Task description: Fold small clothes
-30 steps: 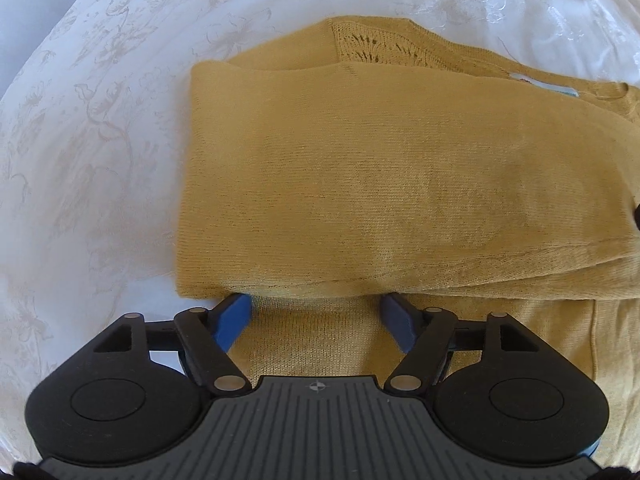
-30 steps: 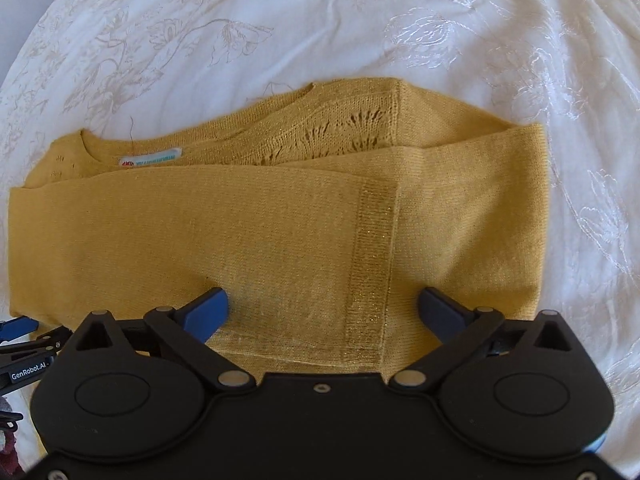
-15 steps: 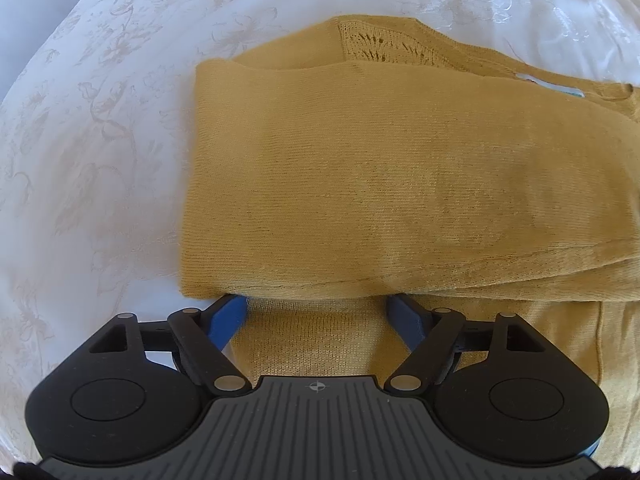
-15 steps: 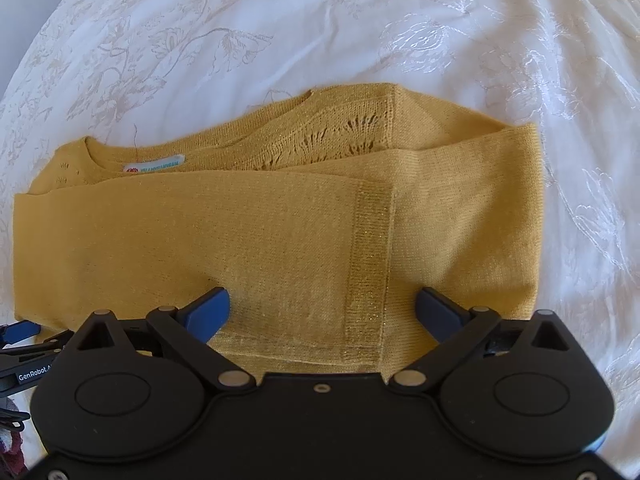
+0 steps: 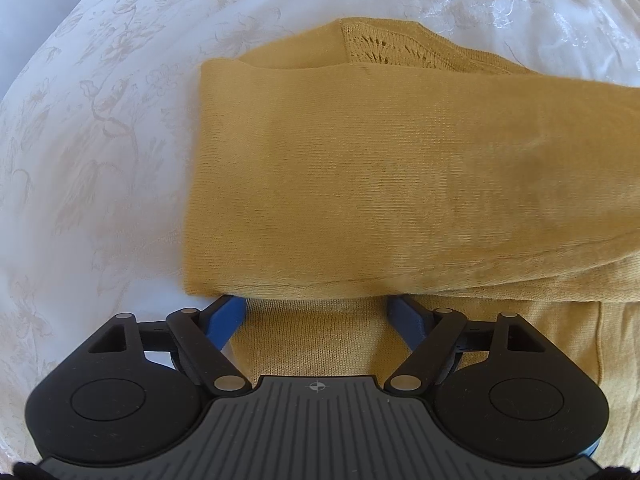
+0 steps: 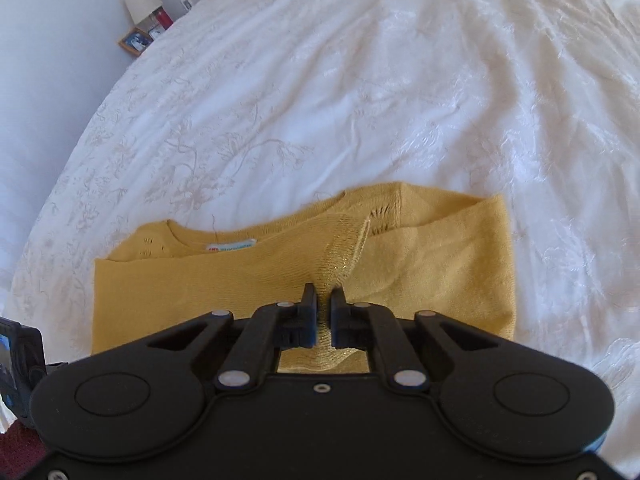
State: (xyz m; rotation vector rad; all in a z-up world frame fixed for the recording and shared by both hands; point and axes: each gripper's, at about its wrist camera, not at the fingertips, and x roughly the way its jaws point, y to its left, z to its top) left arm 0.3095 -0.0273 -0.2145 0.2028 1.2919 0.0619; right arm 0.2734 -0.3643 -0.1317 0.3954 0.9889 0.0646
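the yellow knit sweater [image 6: 256,292] lies partly folded on the white embroidered bedspread [image 6: 400,100], sleeves laid across the body, neck label at the far edge. half a second ago the right gripper [image 6: 323,300] stood wide over the near hem; now it is clenched on the ribbed cuff band [image 6: 344,248], which puckers up into a ridge between its fingers, and its view has tilted up toward the far bed. that looks like the start of a lift to carry the near hem over for the next fold. the left gripper [image 5: 316,312] has not closed: its blue fingers are spread, tips tucked under the near edge of the folded sleeve layer [image 5: 360,184], gripping nothing. the sweater's left and right folded edges are straight. open bedspread runs far and to both sides; a lamp [image 6: 140,2] and picture frame [image 6: 135,40] sit well apart at far left.
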